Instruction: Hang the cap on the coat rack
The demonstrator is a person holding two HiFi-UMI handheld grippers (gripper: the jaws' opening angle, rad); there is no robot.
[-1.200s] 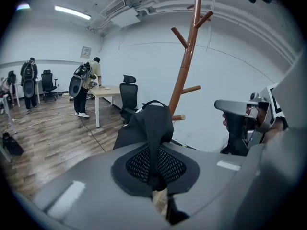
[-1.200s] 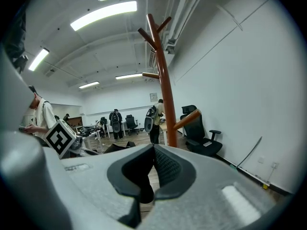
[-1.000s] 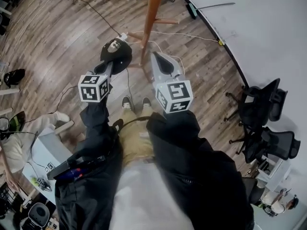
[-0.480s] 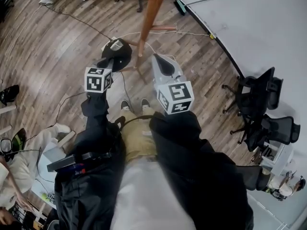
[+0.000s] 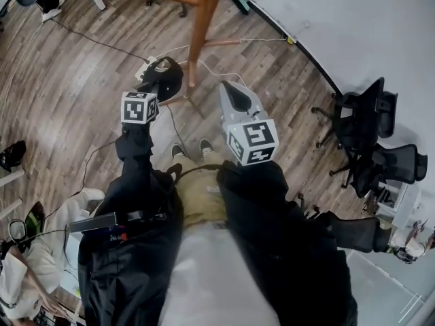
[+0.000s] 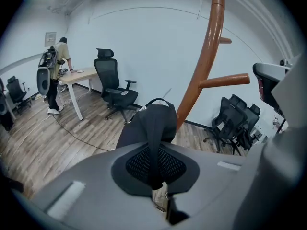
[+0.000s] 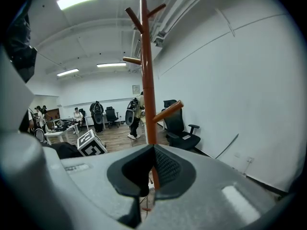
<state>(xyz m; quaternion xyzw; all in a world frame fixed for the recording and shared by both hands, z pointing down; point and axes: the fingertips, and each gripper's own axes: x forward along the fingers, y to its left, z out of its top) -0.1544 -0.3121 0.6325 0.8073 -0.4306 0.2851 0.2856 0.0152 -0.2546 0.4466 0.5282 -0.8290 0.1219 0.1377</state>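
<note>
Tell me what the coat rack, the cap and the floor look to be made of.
The reddish-brown coat rack looks like wood, smooth with a slight varnish sheen, though it could be painted metal. The black cap looks like soft matte cloth, since it creases into a fold. The plank floor shows streaky grey-brown grain, so it is probably laminate or vinyl rather than solid wood.

No word, brand or number can be read in any view. The white cube (image 5: 139,107) on the left gripper (image 5: 155,87) and its twin (image 5: 252,141) on the right gripper (image 5: 231,92) bear only black-and-white square marker patterns. The pale paper notice (image 6: 50,38) on the white wall is too small to read.
</note>
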